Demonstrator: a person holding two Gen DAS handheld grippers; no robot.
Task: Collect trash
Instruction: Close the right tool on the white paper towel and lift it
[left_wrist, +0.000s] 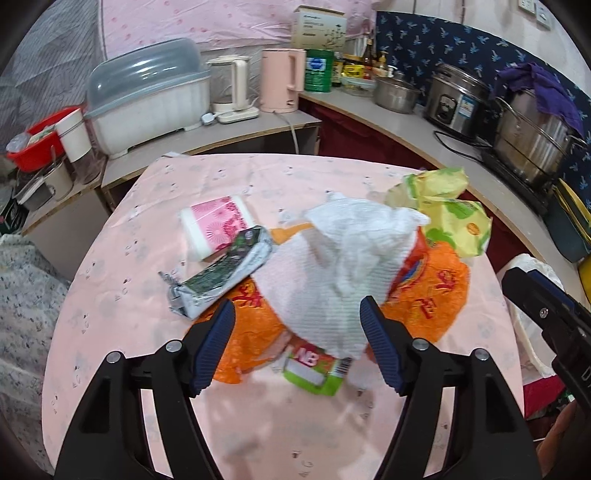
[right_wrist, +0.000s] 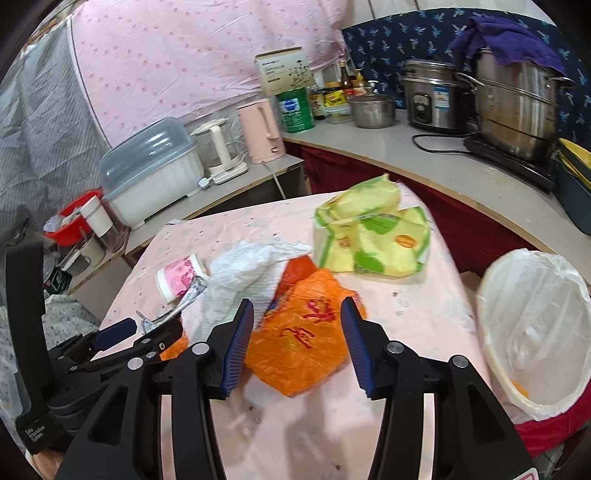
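A heap of trash lies on the pink table (left_wrist: 258, 435): a white paper towel (left_wrist: 340, 258), an orange plastic bag (left_wrist: 432, 295), a yellow-green wrapper (left_wrist: 454, 218), a pink paper cup (left_wrist: 218, 225) on its side, a silver foil packet (left_wrist: 221, 277) and a small green packet (left_wrist: 317, 373). My left gripper (left_wrist: 297, 317) stands open, its fingers on either side of the towel's near edge. My right gripper (right_wrist: 297, 321) is open above the orange bag (right_wrist: 306, 343), nothing pressed between its pads. The left gripper (right_wrist: 122, 332) shows at the left of the right wrist view.
A bin lined with a clear bag (right_wrist: 532, 332) stands at the table's right edge. Behind the table runs a counter (left_wrist: 424, 129) with kettles (left_wrist: 280, 79), a covered dish rack (left_wrist: 147, 99), pots (left_wrist: 532, 144) and a rice cooker (left_wrist: 458, 99).
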